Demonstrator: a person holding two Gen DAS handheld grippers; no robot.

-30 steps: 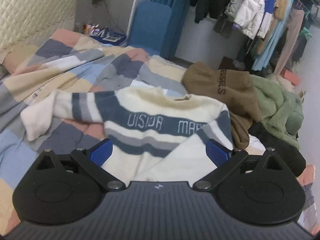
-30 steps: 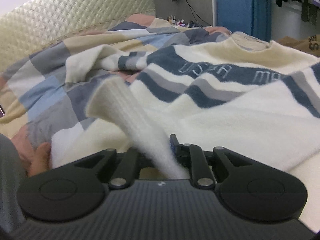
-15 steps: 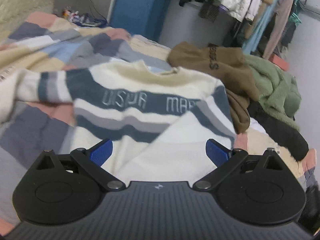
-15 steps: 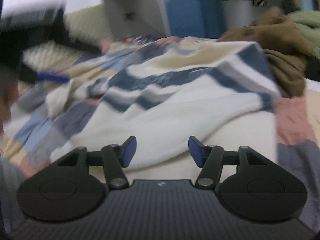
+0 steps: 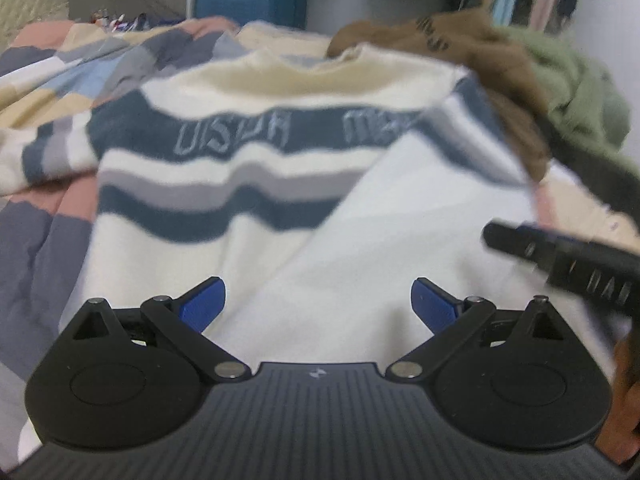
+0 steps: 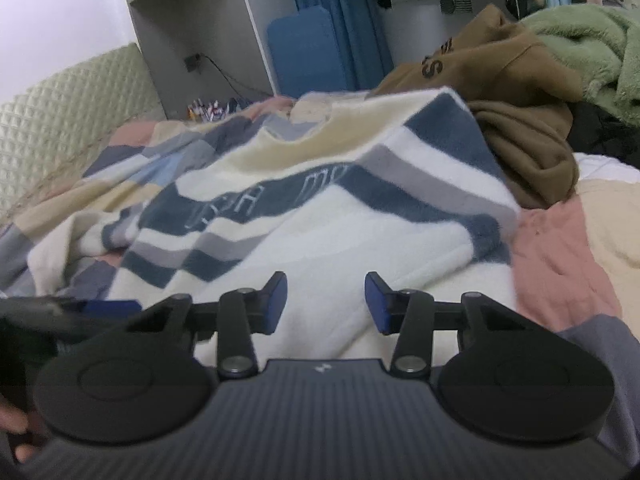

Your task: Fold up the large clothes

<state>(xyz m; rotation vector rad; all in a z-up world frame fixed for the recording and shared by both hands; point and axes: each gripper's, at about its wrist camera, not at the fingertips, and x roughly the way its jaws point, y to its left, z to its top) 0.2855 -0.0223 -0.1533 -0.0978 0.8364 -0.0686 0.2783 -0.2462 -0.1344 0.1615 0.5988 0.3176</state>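
Now mid-fold: striped sweater (image 5: 248, 184) flat on the bed (image 6: 560, 240), right sleeve side laid across the body; left tongs (image 5: 318, 304) wide apart, empty; right tongs (image 6: 326, 300) just closing partway, nothing between; next: grasp the outstretched sleeve beyond-left of left tongs.

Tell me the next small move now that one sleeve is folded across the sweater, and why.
Probably take the left gripper to the other sleeve, which lies spread out on the patchwork quilt while the near sleeve crosses the striped sweater. Both grippers are open and empty; the right gripper, whose jaws have just been closing a little, hovers over the white hem.
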